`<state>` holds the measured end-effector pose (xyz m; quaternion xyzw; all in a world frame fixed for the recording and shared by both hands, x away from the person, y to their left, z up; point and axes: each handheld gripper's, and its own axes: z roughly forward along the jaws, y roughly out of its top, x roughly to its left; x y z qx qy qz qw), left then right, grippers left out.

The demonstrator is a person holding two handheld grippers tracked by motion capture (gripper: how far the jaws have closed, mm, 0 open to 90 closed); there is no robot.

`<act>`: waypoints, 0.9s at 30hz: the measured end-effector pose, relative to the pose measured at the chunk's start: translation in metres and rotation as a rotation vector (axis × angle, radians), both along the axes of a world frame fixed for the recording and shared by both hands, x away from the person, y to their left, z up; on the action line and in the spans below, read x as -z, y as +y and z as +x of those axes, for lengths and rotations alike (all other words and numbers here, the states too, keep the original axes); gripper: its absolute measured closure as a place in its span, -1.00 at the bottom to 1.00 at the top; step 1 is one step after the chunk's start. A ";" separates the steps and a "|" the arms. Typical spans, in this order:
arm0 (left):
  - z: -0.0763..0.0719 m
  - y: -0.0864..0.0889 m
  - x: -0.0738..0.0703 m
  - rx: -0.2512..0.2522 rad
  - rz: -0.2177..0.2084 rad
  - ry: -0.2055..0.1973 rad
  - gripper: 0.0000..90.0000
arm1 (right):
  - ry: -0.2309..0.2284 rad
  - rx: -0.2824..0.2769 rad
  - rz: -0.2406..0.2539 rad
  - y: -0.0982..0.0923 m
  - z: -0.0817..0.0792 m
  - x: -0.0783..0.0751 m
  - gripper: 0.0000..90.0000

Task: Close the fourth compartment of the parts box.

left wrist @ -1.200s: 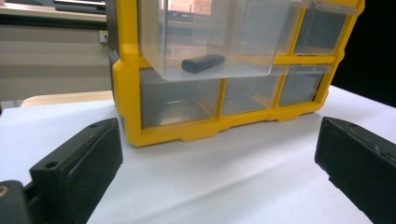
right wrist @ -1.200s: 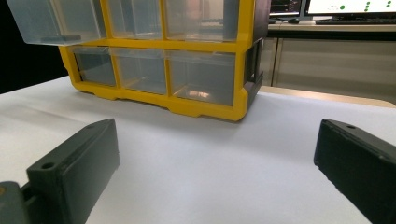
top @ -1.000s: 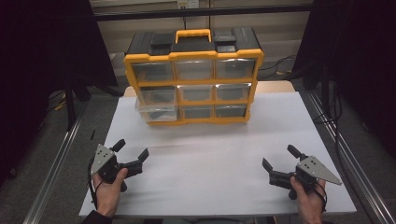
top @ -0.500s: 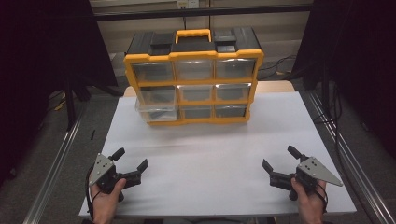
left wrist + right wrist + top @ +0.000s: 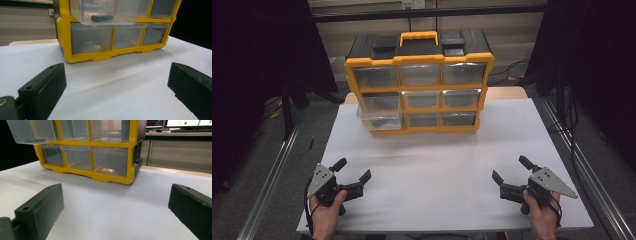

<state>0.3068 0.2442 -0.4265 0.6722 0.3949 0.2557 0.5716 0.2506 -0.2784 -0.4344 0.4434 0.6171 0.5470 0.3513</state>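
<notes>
A yellow and black drawer cabinet (image 5: pixel 418 82) with clear drawers stands at the back of the white table (image 5: pixel 437 160). Its left middle drawer (image 5: pixel 379 120) is pulled out. In the left gripper view that drawer (image 5: pixel 105 12) holds a small black object (image 5: pixel 101 18). My left gripper (image 5: pixel 353 169) sits open near the front left edge, nothing between its jaws, and faces the cabinet (image 5: pixel 100 53). My right gripper (image 5: pixel 510 168) is open and empty near the front right edge. The cabinet's right corner (image 5: pixel 130 170) lies ahead of it.
Metal rails (image 5: pixel 272 175) run along both sides of the table. A desk with a keyboard and monitor (image 5: pixel 185 127) stands behind the cabinet in the right gripper view. Bare white table lies between the grippers and the cabinet.
My left gripper has drawn back a little toward the front edge. The right gripper and the cabinet have stayed put.
</notes>
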 end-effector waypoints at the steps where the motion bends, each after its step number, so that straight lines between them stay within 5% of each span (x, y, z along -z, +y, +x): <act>1: 0.000 -0.001 0.000 0.000 -0.002 0.001 -0.96 | 0.000 -0.001 0.002 0.000 0.000 0.000 -1.00; 10: 0.002 -0.010 -0.008 0.036 -0.021 -0.001 -0.96 | 0.000 -0.011 0.004 0.000 0.001 0.000 -1.00; 27: 0.012 -0.030 -0.018 0.164 0.027 -0.008 -0.89 | 0.000 -0.017 0.001 0.001 0.001 0.000 -1.00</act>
